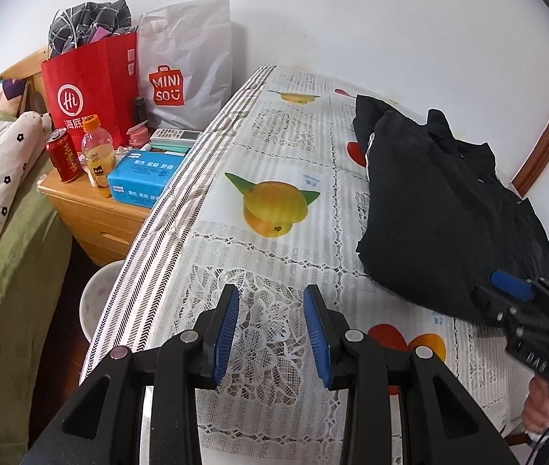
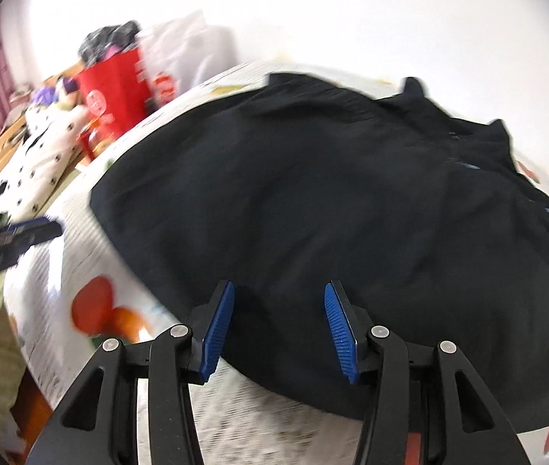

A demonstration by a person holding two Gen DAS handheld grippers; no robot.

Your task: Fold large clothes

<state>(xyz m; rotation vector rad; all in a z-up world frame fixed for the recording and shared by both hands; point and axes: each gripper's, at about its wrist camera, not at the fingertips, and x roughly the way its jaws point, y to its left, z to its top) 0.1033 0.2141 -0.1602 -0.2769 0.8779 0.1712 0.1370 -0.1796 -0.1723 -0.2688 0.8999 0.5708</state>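
Approaching crumpled black cloth garment [image 2: 313, 201] on lace-patterned tablecloth [image 1: 259, 310]; I judge folding unstarted. Left gripper [image 1: 270, 325], right gripper [image 2: 278, 325]: both released, empty. Next: pinch near hem.

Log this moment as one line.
left gripper: open, over tablecloth | right gripper: open, at black garment edge | garment: bunched, ungrasped

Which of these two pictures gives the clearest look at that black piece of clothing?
The left wrist view: the black garment is sharp there, lying bunched on the fruit-print tablecloth, its near end hidden by the right gripper. The right wrist view shows more of it, but blurred.
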